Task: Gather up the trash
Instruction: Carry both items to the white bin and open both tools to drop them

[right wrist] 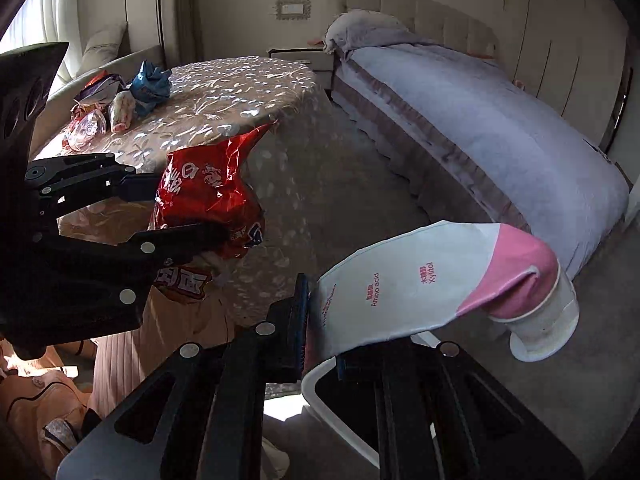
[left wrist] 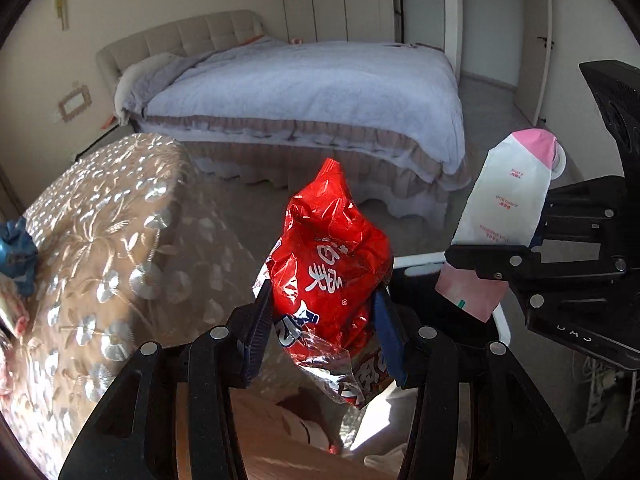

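My left gripper (left wrist: pixel 320 320) is shut on a crumpled red snack bag (left wrist: pixel 332 248) and holds it in the air beside the table; the bag also shows in the right wrist view (right wrist: pixel 208 192). My right gripper (right wrist: pixel 320 320) is shut on a white and pink squeeze tube (right wrist: pixel 432 280) with a white cap, held over a white-rimmed bin with a black liner (right wrist: pixel 320 376). The tube also shows in the left wrist view (left wrist: pixel 508 196), above the bin's rim (left wrist: pixel 420 258). Both grippers are close together, side by side.
A round table with a floral gold cloth (right wrist: pixel 224 96) stands to the left, with several pieces of wrapper trash (right wrist: pixel 120 96) on its far side. A bed with a grey cover (left wrist: pixel 312 92) lies beyond. Grey carpet floor (right wrist: pixel 360 184) lies between the table and the bed.
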Tool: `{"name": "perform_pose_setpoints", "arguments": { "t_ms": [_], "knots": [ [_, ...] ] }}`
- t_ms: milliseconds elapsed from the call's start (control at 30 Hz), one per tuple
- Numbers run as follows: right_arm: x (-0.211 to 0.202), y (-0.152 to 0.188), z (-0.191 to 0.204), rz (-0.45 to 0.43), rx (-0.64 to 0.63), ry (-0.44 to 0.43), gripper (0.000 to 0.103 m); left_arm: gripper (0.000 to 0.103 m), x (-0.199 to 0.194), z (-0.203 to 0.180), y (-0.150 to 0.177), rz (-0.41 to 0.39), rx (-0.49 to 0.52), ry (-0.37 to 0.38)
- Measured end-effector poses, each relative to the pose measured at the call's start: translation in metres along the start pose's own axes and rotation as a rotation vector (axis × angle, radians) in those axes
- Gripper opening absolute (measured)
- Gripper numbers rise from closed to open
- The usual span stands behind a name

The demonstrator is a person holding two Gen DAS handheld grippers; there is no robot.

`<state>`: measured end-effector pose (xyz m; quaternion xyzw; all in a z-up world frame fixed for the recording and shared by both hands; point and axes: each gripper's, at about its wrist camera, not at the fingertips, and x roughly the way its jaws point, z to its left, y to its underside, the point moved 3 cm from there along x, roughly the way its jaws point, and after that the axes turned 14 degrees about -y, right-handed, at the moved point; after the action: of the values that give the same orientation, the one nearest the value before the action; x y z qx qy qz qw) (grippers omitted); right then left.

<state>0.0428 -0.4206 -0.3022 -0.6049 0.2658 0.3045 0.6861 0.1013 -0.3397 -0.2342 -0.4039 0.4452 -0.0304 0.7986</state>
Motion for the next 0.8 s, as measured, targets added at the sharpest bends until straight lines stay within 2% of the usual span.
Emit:
{"name": "perform_pose_setpoints", "arguments": {
  "t_ms": [167,400,467,500,533,567,600,633,667,800],
  "knots": [
    [0.03,0.053,-0.047,0.133,0.042,0.004,0.012,0.047,0.056,-0.066,0.004,0.096,0.149,0.149],
    [0.072,0.107,-0.089,0.303,0.034,-0.012,0.009,0.048,0.134,-0.133,0.02,0.303,0.316,0.265],
    [0.081,0.119,-0.096,0.342,0.026,-0.021,0.01,0.051,0.14,-0.15,0.029,0.357,0.347,0.318],
    [0.083,0.124,-0.1,0.352,0.01,-0.005,0.012,0.062,0.145,-0.156,0.032,0.377,0.353,0.341],
    [0.086,0.13,-0.102,0.374,0.006,-0.007,0.022,0.081,0.148,-0.161,0.034,0.383,0.353,0.361],
    [0.09,0.134,-0.105,0.404,0.009,-0.014,0.032,0.092,0.151,-0.165,0.036,0.381,0.354,0.369],
    [0.091,0.138,-0.108,0.424,0.007,-0.01,0.063,0.098,0.154,-0.17,0.038,0.381,0.363,0.37],
    [0.091,0.141,-0.109,0.425,-0.012,0.01,0.093,0.098,0.157,-0.173,0.042,0.39,0.382,0.37],
    [0.089,0.144,-0.108,0.417,-0.037,0.03,0.1,0.098,0.162,-0.177,0.044,0.399,0.399,0.375],
    [0.086,0.152,-0.11,0.417,-0.022,0.035,0.098,0.098,0.165,-0.182,0.05,0.4,0.428,0.366]
  ]
}}
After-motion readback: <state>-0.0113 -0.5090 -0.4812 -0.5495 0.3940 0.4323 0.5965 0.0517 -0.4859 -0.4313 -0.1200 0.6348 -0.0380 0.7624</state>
